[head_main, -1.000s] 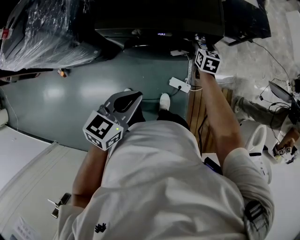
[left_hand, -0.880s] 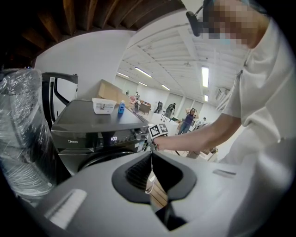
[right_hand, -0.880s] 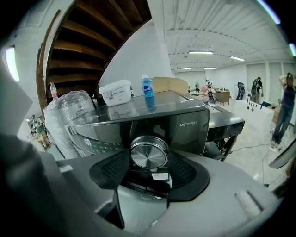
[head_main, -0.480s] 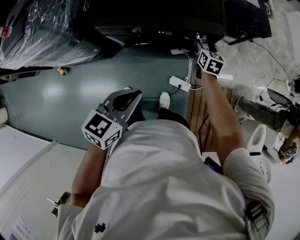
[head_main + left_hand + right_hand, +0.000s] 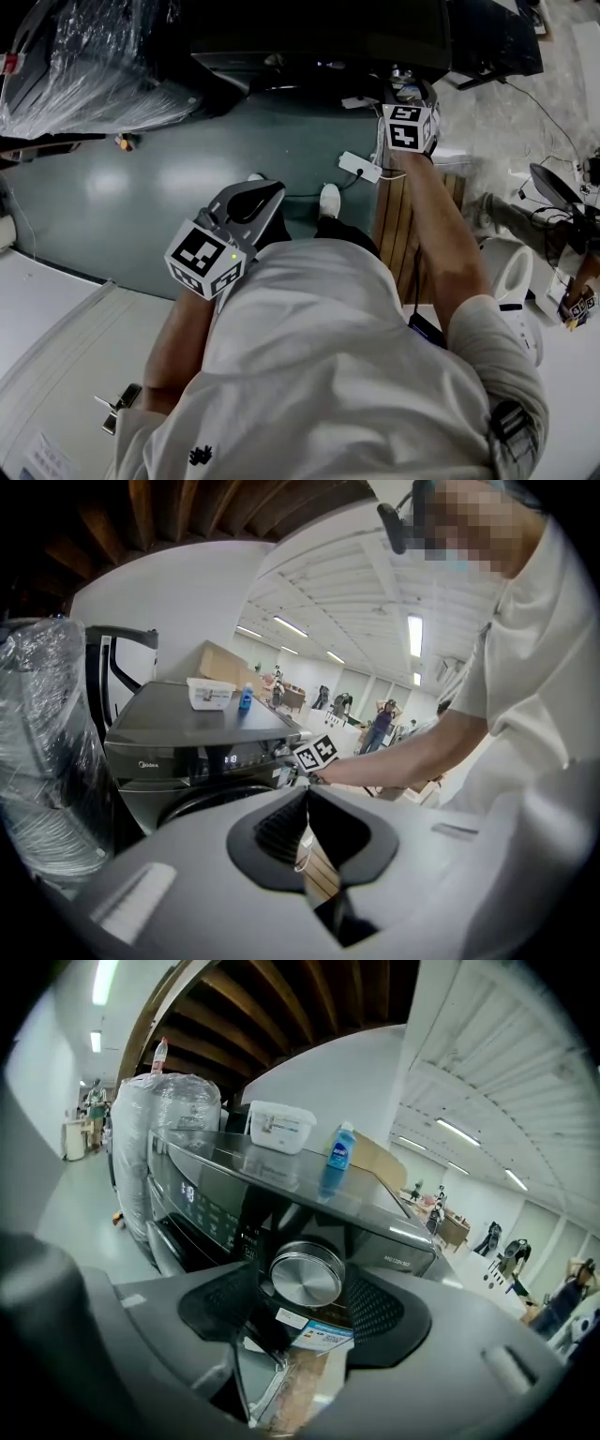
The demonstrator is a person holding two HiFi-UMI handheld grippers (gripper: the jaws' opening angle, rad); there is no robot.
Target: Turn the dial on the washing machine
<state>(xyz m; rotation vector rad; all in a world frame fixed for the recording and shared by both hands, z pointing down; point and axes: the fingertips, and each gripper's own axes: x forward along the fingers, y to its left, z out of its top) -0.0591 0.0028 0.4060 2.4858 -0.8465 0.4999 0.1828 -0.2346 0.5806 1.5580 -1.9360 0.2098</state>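
Note:
The dark washing machine (image 5: 319, 47) stands ahead of me, with its lit display (image 5: 190, 1192) left of a round silver dial (image 5: 307, 1276). My right gripper (image 5: 305, 1305) is held out at the dial. Its jaws are opening, and the dial sits between the two black pads with a thin gap at its left side. From above, this gripper's marker cube (image 5: 407, 127) covers the dial. My left gripper (image 5: 265, 190) hangs low in front of my body, shut and empty; its own view (image 5: 307, 803) shows the machine (image 5: 187, 733) from a distance.
A white tub (image 5: 279, 1127) and a blue bottle (image 5: 342, 1150) stand on the machine's top. A plastic-wrapped bundle (image 5: 84, 66) is to its left. A white power strip (image 5: 360, 169) lies on the floor beside wooden boards (image 5: 394, 216). People stand far off in the hall.
The right gripper has rolled at the dial: its marker cube went from tilted to nearly square and shifted slightly left. The left gripper has hardly moved.

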